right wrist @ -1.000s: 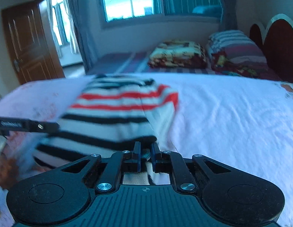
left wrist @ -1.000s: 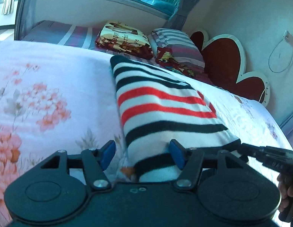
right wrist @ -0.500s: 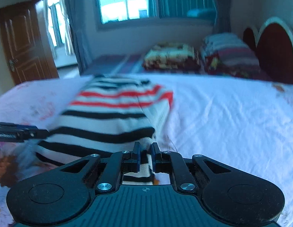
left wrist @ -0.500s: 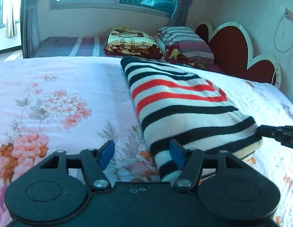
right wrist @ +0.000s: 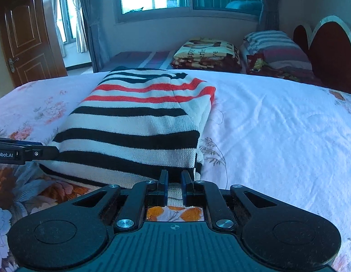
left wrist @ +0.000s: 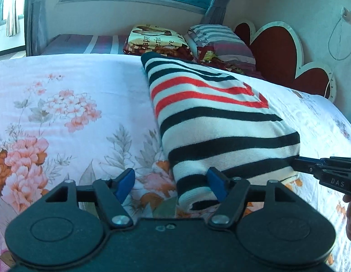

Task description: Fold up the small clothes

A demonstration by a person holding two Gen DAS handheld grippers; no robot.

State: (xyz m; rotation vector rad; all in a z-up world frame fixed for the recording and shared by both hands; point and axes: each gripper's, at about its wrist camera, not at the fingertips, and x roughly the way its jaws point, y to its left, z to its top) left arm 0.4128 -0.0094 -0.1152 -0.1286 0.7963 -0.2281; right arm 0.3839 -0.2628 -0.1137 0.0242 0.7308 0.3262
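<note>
A folded striped sweater (left wrist: 211,117), white with black and red bands, lies on the flowered bedsheet (left wrist: 62,104), running from lower centre toward the upper middle of both views. The right tongs (right wrist: 174,182) are pinched nearly closed on its near hem. The left tongs (left wrist: 173,181) have just been widening; their blue pads (left wrist: 126,179) stand apart, with the sweater's near corner between them, not squeezed. Pillows (right wrist: 275,47) and a folded blanket (right wrist: 207,52) sit upper right, by the heart-shaped headboard (left wrist: 279,52).
</note>
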